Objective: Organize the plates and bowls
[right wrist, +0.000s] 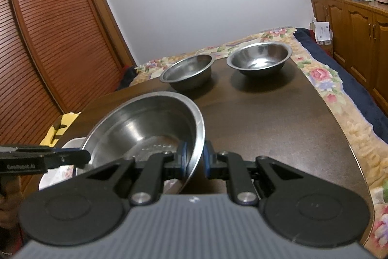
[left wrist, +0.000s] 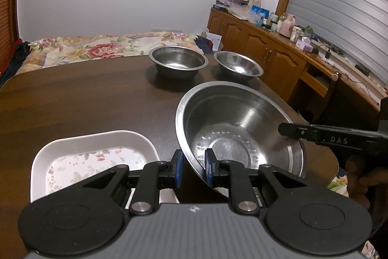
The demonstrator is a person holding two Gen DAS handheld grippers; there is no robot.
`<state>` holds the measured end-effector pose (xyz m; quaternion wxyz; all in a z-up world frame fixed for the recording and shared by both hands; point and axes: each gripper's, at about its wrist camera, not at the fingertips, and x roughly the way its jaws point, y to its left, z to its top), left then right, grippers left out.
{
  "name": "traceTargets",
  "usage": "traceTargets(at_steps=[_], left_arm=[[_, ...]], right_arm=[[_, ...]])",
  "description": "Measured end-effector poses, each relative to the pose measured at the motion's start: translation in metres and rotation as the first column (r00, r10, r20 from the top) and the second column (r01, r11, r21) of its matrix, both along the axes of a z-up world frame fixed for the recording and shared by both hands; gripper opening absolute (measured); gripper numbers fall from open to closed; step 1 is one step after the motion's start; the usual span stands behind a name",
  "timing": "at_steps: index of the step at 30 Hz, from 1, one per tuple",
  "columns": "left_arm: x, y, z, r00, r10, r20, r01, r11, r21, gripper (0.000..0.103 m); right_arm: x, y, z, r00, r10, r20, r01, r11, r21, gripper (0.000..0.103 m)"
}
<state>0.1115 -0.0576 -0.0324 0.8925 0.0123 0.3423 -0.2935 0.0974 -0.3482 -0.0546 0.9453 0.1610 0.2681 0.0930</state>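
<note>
On the dark table (left wrist: 84, 98), the big steel bowl (left wrist: 238, 123) is held tilted between both grippers: the left gripper (left wrist: 193, 168) is clenched on its near-left rim, the right gripper (right wrist: 194, 160) on its right rim. Just beside it, to the left, lies a white floral dish (left wrist: 94, 157). Two smaller steel bowls (left wrist: 178, 61) (left wrist: 238, 66) stand side by side at the far edge.

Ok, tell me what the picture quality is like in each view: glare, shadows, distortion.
Left wrist view: fisheye bends the table edge and window frame; bright streaks glare inside the big bowl; the two small bowls cast soft shadows. Right wrist view: the wardrobe curves strongly, the big bowl's near rim is blurred, dark corners vignette the frame.
</note>
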Motion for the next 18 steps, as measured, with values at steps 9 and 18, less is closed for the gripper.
traceTargets(at_steps=[9,18], left_arm=[[0.0047,0.0006,-0.0042,1.0,-0.003,-0.01,0.003,1.0,0.006,0.022],[0.0038,0.0022,-0.0064,1.0,0.002,-0.014,-0.002,1.0,-0.001,0.023]], right_arm=[[-0.0009,0.0019,-0.0016,1.0,0.009,-0.014,-0.009,1.0,-0.012,0.016],[-0.0001,0.0032,-0.0009,1.0,0.01,-0.012,-0.01,1.0,-0.019,0.017]])
